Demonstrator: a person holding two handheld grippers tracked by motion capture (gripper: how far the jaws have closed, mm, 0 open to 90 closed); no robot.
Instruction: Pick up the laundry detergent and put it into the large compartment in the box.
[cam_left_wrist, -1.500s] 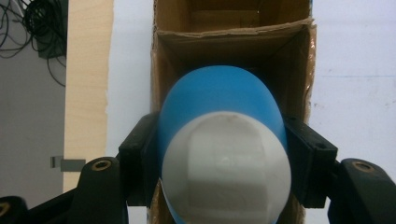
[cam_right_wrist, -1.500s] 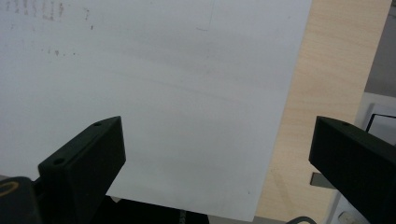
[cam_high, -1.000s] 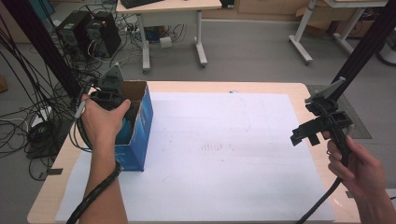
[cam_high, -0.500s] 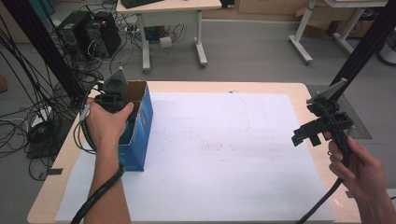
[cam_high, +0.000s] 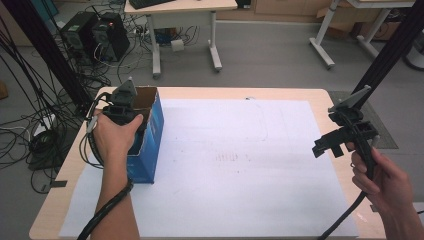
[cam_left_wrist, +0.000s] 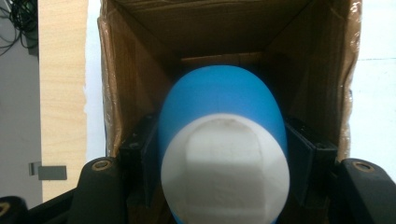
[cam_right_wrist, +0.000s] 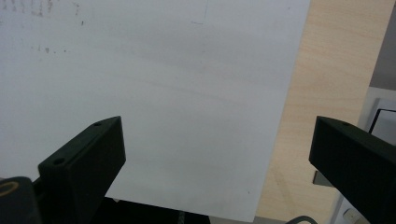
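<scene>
Cardboard box with blue outer sides (cam_high: 150, 131) stands open-topped near the left edge of the light wooden table (cam_high: 295, 95), on the large white paper sheet (cam_high: 240, 165). The left gripper (cam_left_wrist: 223, 154) reaches down into this box, and its jaws are clamped on a smooth blue and white egg-shaped object (cam_left_wrist: 223, 140), inside the brown walls. Well apart, above the table's right edge, the right gripper (cam_right_wrist: 217, 158) hovers with its jaws wide apart and nothing between them.

1. You are looking at nothing readable: no text, label, brand or number is showing clearly anywhere.
2. The white paper sheet (cam_high: 240, 165) covering the surface is carrying faint pencil-like marks near its middle, too small to read.
3. The blue box (cam_high: 150, 145) is showing no legible printing.
</scene>
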